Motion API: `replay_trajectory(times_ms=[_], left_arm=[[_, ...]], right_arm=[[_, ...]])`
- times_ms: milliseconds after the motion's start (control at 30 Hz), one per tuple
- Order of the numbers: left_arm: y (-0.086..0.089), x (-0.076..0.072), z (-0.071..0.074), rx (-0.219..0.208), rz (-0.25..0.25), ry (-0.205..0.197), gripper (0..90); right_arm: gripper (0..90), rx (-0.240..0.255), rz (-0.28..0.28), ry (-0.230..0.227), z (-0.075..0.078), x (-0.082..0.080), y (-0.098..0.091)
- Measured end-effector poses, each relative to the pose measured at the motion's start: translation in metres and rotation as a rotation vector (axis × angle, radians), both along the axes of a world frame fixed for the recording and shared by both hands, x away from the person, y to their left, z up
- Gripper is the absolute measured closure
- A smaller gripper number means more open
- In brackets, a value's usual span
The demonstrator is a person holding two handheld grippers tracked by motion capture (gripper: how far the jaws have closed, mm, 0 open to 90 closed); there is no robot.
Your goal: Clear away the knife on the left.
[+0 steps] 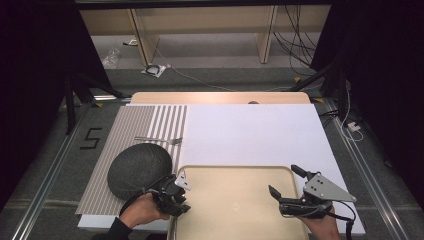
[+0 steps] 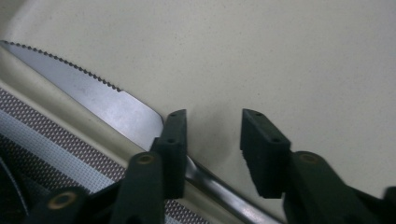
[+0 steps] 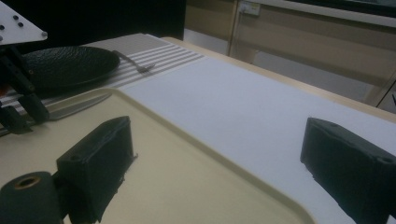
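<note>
Left gripper (image 2: 212, 135) sits right at the camera in its own view, jaws spread partway over the knife (image 2: 107, 105). One jaw lies across the blade where it meets the handle, the other stands clear over bare tray; no pinch on the knife. No earlier frame, so motion not called.

Knife: steel table knife, serrated edge, dull grey blade with smudges, rounded steel handle. It lies flat in the beige tray (image 1: 240, 200), along the tray's left rim, tip pointing far. In the right gripper view the knife (image 3: 77, 106) shows against that rim, just beside the left gripper (image 3: 16, 109).

Edges and room: tray's raised lip runs tight along the knife on the left, so little slack that side; to the right the tray floor is wide open. Striped placemat (image 1: 135, 150) borders the tray on the left, with a black textured plate (image 1: 140, 169) near the left hand and a fork (image 1: 160, 140) just beyond the plate. White table (image 1: 250, 135) spreads far and right.

Pose: left hand (image 1: 142, 210) comes in from the near edge, left gripper (image 1: 175, 192) tipped down at the tray's near-left corner. Right gripper (image 1: 285, 182) hovers over the tray's right side, jaws spread wide with nothing between them, pointing far-left. Right gripper (image 3: 219, 158) view confirms the gap.
</note>
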State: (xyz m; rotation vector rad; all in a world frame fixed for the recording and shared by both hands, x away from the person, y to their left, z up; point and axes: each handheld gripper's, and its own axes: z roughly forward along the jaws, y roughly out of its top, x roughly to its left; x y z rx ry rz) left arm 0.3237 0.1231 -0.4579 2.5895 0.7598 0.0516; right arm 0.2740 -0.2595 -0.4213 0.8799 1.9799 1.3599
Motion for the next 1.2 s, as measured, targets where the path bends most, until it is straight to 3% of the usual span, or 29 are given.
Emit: replay_trajectory(times_ms=[200, 467, 500, 600, 833, 1200], left_arm=[[0.001, 0.001, 0.005, -0.011, 0.014, -0.018, 38.1], [0.005, 0.005, 0.01, -0.021, 0.046, -0.057, 26.9], [0.006, 0.006, 0.011, -0.017, 0.046, -0.077, 24.4], [0.008, 0.007, 0.012, -0.019, 0.062, -0.088, 22.2], [0.016, 0.013, 0.02, -0.066, 0.103, -0.136, 20.4], [0.036, 0.022, 0.037, -0.13, 0.196, -0.235, 19.0]], right_arm=[[10.2, 0.006, -0.004, -0.001, -0.001, 0.0, 0.0], [10.2, 0.009, -0.005, 0.007, -0.002, 0.001, -0.002], [10.2, 0.01, -0.008, 0.01, -0.001, 0.001, -0.002], [10.2, 0.003, -0.007, 0.014, -0.001, 0.001, -0.003], [10.2, 0.014, -0.002, 0.007, -0.002, 0.002, -0.002], [10.2, 0.016, -0.002, 0.007, -0.003, 0.003, -0.004]])
